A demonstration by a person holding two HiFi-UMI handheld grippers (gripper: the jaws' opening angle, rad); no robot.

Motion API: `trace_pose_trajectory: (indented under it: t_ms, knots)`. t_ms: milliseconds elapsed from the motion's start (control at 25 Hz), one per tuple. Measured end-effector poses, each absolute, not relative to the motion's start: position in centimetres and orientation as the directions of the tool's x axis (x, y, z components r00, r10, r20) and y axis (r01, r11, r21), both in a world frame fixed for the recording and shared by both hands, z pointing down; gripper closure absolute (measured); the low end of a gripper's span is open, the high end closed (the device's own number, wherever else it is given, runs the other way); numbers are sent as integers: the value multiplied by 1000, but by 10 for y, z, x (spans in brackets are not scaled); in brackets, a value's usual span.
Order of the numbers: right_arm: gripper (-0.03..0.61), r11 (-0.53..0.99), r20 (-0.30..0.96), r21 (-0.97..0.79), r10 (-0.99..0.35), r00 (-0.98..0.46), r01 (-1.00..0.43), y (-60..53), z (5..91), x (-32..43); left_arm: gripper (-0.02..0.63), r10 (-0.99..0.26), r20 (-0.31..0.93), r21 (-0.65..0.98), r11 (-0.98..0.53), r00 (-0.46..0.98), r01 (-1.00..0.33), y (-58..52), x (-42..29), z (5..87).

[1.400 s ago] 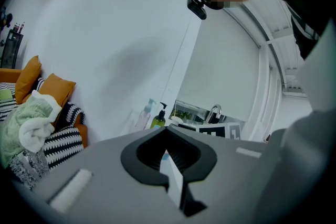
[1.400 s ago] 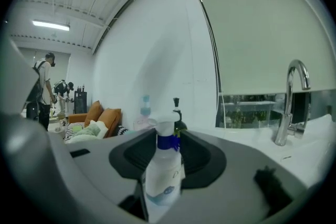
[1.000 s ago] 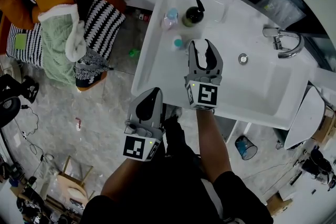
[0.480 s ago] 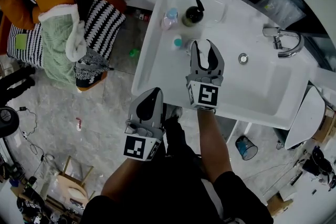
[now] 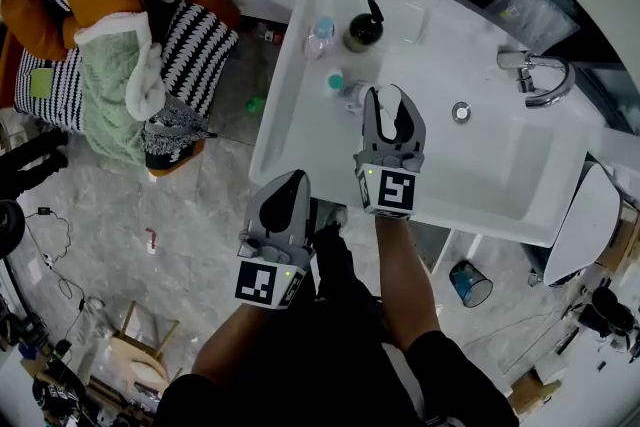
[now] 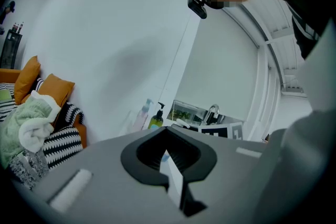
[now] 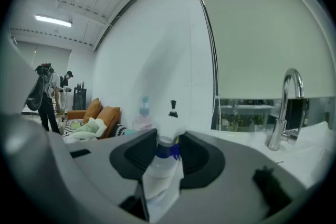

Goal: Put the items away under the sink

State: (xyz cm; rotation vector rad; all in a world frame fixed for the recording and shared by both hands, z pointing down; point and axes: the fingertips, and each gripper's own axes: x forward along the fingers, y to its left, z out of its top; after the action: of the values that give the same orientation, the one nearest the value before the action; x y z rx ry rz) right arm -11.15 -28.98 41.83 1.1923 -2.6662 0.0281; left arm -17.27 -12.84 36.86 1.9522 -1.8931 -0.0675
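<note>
My right gripper (image 5: pixel 389 103) hovers over the white sink counter (image 5: pixel 300 130), its jaws just closing onto a white bottle (image 7: pixel 160 176) with a blue band at its neck; the pads press its sides. On the counter behind it stand a pink bottle with a blue cap (image 5: pixel 322 33), a dark green pump bottle (image 5: pixel 364 28), a small teal-capped item (image 5: pixel 336 80) and a clear glass (image 5: pixel 420 19). Off the counter's front edge, my left gripper (image 5: pixel 293 177) hangs over the floor, shut with nothing in it. In the left gripper view the left gripper (image 6: pixel 167 136) points towards the counter.
The basin with its drain (image 5: pixel 461 112) and chrome faucet (image 5: pixel 538 80) lies right of my right gripper. A sofa heaped with cushions and clothes (image 5: pixel 110 45) stands at the left. A small bin (image 5: pixel 468 281) sits on the floor below the sink. People (image 7: pixel 47 97) stand far off.
My right gripper has drawn back slightly towards me over the counter and its jaws have narrowed around the white bottle. The left gripper has stayed put.
</note>
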Motion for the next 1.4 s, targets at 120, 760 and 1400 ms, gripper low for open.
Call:
trace_pose_trajectory:
  t_ms: [120,760,1400]
  knots:
    - [437,669,207,83,-737,-644,-739,-288,416,-106,609,-966,248,328,9,77,-945,-128,-170,367]
    - [439,642,209,62,-757,-619,-764,-255,395,-59,609,-969,214,315,-51,123,-948,-122,-137,345]
    - [439,644,198,71,-758,-622,-762,-186,357,13,609,-979,146,267,-101,144,-958,-71,-73,298]
